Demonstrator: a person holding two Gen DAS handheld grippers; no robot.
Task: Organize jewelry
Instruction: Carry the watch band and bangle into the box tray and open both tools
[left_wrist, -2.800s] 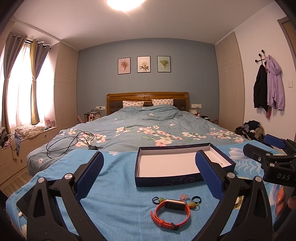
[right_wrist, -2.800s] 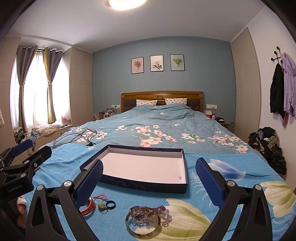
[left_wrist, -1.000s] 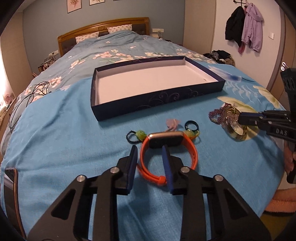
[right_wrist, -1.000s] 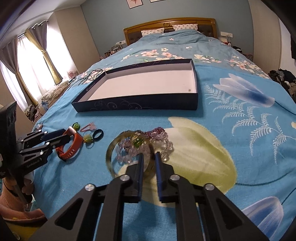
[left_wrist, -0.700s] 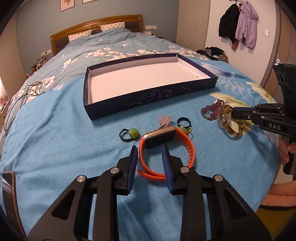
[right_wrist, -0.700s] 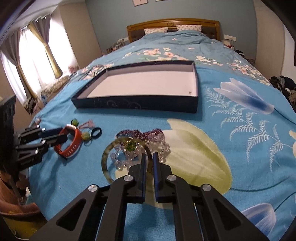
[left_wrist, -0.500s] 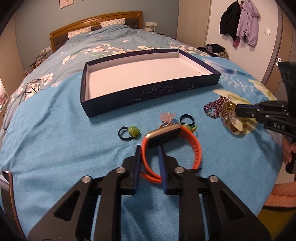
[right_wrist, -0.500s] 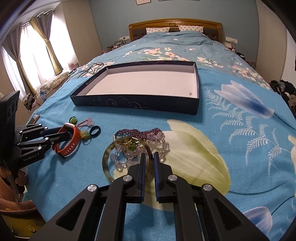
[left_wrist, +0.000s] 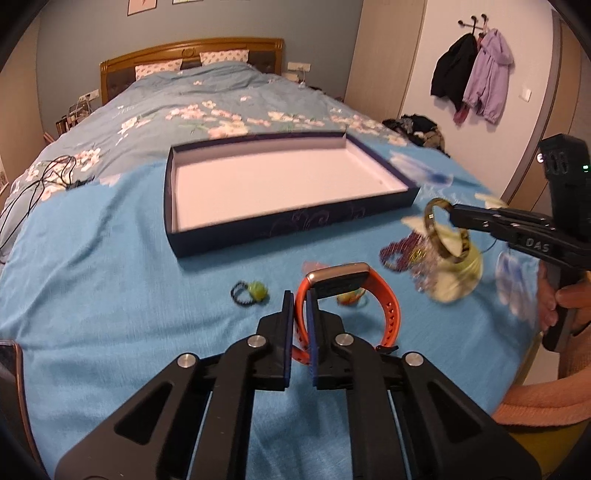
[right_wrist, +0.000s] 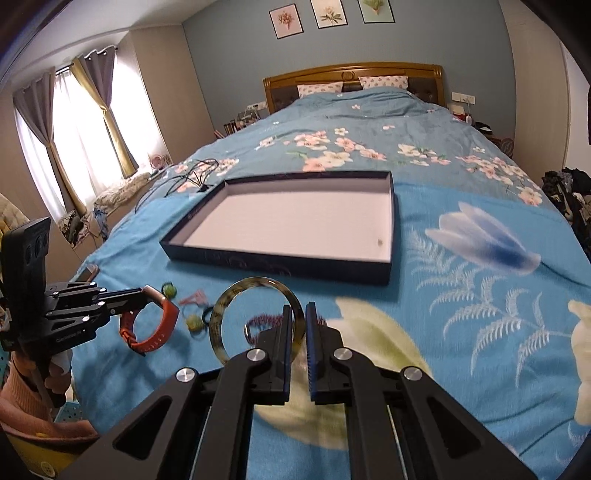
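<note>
Step in hand: both pieces look gripped and lifted off the bedspread, ready to be carried to the box; nothing lies in the box yet.

Left gripper (left_wrist: 298, 295): pads closed on the strap of the orange watch (left_wrist: 347, 291), which stands on edge with its face toward the box. In the right wrist view the watch (right_wrist: 149, 321) hangs clear of the blanket.

Right gripper (right_wrist: 295, 314): pads pinched on the rim of the mottled bangle (right_wrist: 255, 319), holding it upright. In the left wrist view the bangle (left_wrist: 445, 230) sits above the bead pile.

Box (left_wrist: 291, 225): shallow, dark blue, pale inside, open, lying on the blue blanket (left_wrist: 110, 277) just beyond both grippers.

Left on the blanket: a purple bead bracelet (left_wrist: 397, 253) with a clear bead strand beside it, a green-stone ring (left_wrist: 249, 291), a pink piece (left_wrist: 314, 266) and another small ring partly hidden behind the watch.

Next move, as I judge it: carry each piece forward over the near wall of the box, lower it to the floor, then part the pads. Keeping the two arms to their own sides of the box would avoid crossing.

Risk: the bangle is held only by its thin rim and could swing or slip; the picture is blurred there, so the grip depth is unclear.
</note>
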